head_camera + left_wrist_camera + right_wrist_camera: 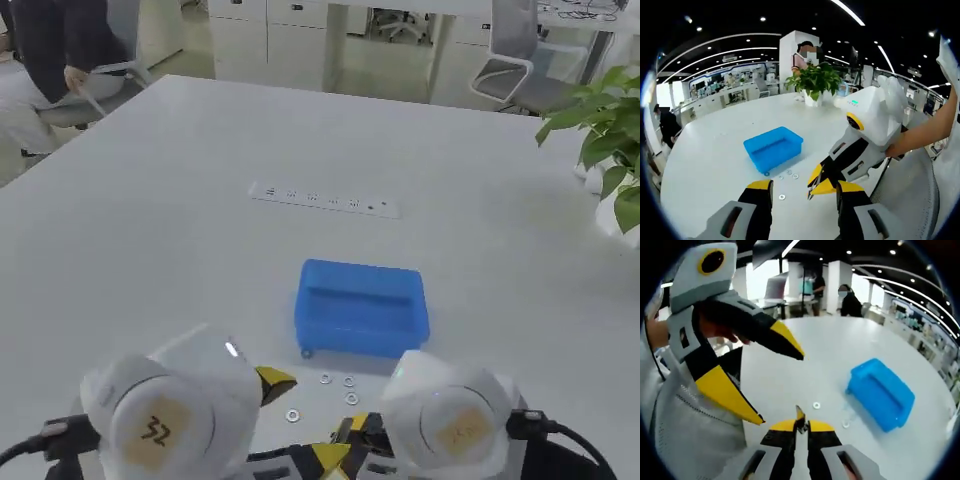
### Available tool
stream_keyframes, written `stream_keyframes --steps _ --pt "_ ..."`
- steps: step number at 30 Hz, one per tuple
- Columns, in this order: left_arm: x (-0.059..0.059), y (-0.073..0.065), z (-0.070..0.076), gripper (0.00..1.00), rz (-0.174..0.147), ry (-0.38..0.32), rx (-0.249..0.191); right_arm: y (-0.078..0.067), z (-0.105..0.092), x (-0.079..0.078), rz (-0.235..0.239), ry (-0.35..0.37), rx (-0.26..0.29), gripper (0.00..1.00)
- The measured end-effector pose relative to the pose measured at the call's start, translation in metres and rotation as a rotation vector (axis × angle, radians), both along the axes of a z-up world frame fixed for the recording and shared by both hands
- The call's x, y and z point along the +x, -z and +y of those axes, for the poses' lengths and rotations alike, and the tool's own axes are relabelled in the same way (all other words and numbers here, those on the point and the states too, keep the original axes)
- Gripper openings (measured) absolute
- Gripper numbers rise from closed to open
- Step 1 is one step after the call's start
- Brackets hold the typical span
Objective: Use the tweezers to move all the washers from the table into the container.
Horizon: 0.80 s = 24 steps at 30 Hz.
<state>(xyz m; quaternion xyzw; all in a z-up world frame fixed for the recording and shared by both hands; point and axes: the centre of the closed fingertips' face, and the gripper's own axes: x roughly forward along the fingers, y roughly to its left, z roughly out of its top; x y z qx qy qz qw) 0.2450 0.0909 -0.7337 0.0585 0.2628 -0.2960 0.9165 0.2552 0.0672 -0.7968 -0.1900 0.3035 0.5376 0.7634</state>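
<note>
A blue container (361, 306) stands on the white table, and several small washers (348, 382) lie just in front of it. In the right gripper view my right gripper (800, 424) is shut on thin tweezers (798, 414), whose tip points toward a washer (816, 405) left of the container (880, 399). My left gripper (804, 186) is open with nothing held. The right gripper (815, 187) reaches in between the left gripper's jaws, just above the table near the washers (789, 175). The left gripper (780, 388) hangs open at the left of the right gripper view.
A white power strip (325, 199) lies beyond the container. A potted plant (610, 130) stands at the table's right edge. Office chairs (510, 72) and a seated person (55, 60) are past the far side. Bare tabletop (150, 230) stretches left of the container.
</note>
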Motion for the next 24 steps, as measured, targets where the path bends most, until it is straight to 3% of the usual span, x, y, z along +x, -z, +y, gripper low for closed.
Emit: stream_keyframes --steps 3,5,9,12,19,24 --pt "-0.003 0.004 0.020 0.66 0.024 -0.105 -0.009 -0.006 0.003 0.013 0.009 0.031 0.036 0.04" --pt "-0.004 0.006 0.031 0.72 0.016 -0.159 -0.001 -0.007 0.005 0.020 0.023 0.043 0.054 0.04" --pt "-0.009 0.013 0.039 0.80 0.028 -0.196 0.020 -0.009 0.011 0.031 0.035 0.062 0.081 0.04" --pt "-0.011 0.018 0.043 0.85 0.036 -0.219 0.039 -0.007 0.017 0.034 0.070 0.073 0.102 0.04" --pt "-0.010 0.019 0.045 0.95 0.026 -0.265 0.024 0.000 0.025 0.040 0.084 0.075 0.089 0.05" --pt "-0.013 0.025 0.049 0.96 0.037 -0.259 0.061 0.003 0.031 0.040 0.103 0.072 0.086 0.05"
